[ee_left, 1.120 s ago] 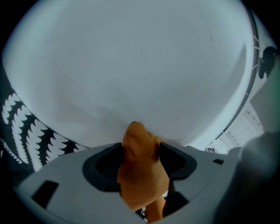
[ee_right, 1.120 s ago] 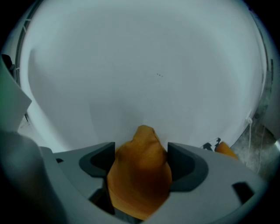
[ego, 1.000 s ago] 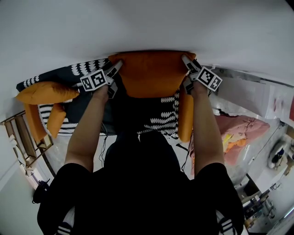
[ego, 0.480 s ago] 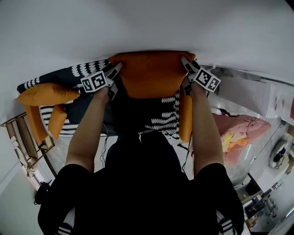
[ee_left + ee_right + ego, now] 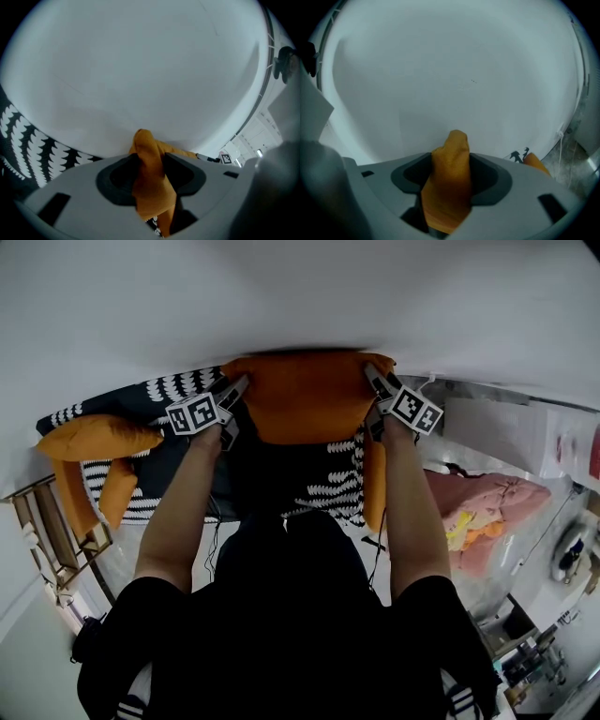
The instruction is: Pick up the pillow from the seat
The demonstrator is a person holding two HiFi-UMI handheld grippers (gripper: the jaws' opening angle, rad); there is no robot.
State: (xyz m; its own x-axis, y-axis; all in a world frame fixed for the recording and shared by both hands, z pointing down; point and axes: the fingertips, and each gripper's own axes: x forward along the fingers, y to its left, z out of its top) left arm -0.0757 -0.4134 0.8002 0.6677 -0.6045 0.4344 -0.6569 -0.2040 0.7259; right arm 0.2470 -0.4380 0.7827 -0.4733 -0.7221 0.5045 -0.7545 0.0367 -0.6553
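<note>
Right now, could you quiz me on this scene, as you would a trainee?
1. True or false: the pillow is blue.
2. The left gripper holds: A nothing; B a pillow corner; C a cup.
3. How many grippers grip the pillow?
Key: 1 false, it is orange. 2 B. 3 two: the right gripper pinches a corner too. Both pairs of jaws have just been closing on the fabric.

A: Where is the pillow?
B: At the back of the seat, close before the wall, straight ahead of the person.
A: And around it?
B: A second pillow lies on the seat's left end. A heap of cloth lies off to the right, beside the seat.
</note>
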